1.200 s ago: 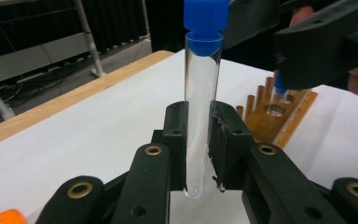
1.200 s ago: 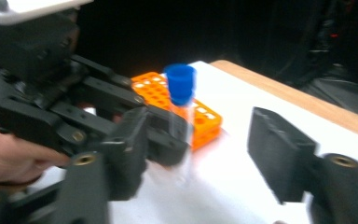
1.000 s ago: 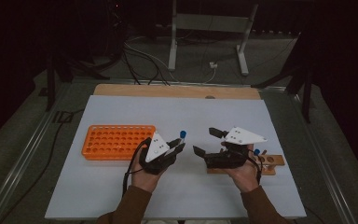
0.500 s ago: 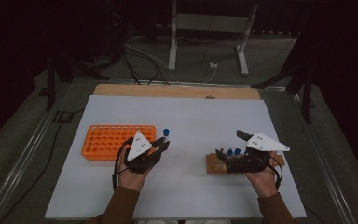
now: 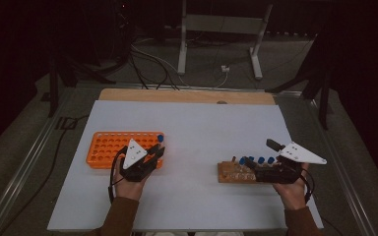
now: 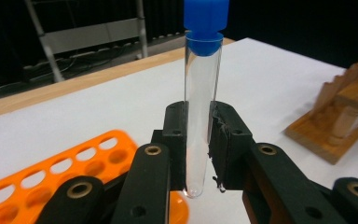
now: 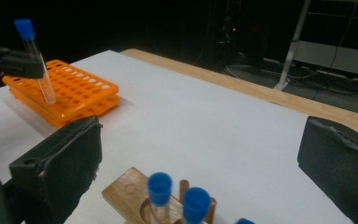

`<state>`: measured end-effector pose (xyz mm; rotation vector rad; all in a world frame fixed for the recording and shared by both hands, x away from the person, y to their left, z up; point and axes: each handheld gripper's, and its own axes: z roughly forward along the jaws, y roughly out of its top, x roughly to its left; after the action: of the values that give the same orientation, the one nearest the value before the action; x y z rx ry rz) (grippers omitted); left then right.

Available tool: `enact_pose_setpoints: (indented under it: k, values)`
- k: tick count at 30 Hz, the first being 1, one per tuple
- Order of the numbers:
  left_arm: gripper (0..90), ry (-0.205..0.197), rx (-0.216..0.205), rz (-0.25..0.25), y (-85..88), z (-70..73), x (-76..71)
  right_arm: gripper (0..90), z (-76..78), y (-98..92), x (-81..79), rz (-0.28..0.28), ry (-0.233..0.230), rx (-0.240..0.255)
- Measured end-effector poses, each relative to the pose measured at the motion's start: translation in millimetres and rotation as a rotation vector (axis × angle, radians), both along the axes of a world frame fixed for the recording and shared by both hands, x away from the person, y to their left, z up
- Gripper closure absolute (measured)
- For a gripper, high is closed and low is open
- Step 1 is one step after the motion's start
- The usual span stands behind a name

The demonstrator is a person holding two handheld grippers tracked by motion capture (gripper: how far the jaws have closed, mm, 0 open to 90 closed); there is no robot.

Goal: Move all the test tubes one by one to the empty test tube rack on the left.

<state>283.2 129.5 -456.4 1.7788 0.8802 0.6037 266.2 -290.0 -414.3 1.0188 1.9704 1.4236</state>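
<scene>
The jaws of the left gripper (image 6: 198,158) were clenched on a clear glass test tube with a blue cap (image 6: 203,93), held upright just above the near right corner of the orange plastic perforated rack (image 5: 106,147). The right gripper (image 7: 200,163) was spread wide, nothing grasped, over the wooden tube stand (image 5: 234,172), well right of that rack on the white worktop (image 5: 202,123).

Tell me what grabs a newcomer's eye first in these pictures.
The bright orange rack at the left of the white table stands out first. Just above its near right corner, the left gripper pinches a clear, blue-capped test tube upright. To the right, the right gripper hangs wide open over a wooden stand with more blue-capped tubes.
</scene>
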Motion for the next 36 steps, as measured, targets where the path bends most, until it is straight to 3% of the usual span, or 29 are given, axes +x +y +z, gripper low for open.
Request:
enact_pose_setpoints:
  k: [13,22,27,30,36]
  values:
    - [78.2,0.044,0.021,0.065,10.0,-21.9,9.6,0.0,3.6,-12.8,-2.3,-0.021,-0.013,0.024]
    - [78.2,0.098,0.083,0.064,8.1,-36.0,12.1,0.0,2.4,-11.6,-2.2,-0.012,-0.011,0.023]
    - [78.5,0.118,0.095,0.064,7.3,-39.0,13.0,0.0,2.1,-11.7,-2.4,-0.009,-0.009,0.025]
    - [78.6,0.133,0.129,0.062,4.7,-41.9,13.0,0.0,1.7,-12.0,-2.3,-0.008,-0.007,0.022]
    - [78.6,0.135,0.132,0.064,4.7,-42.8,12.4,0.0,1.6,-12.2,-2.4,-0.006,-0.006,0.023]
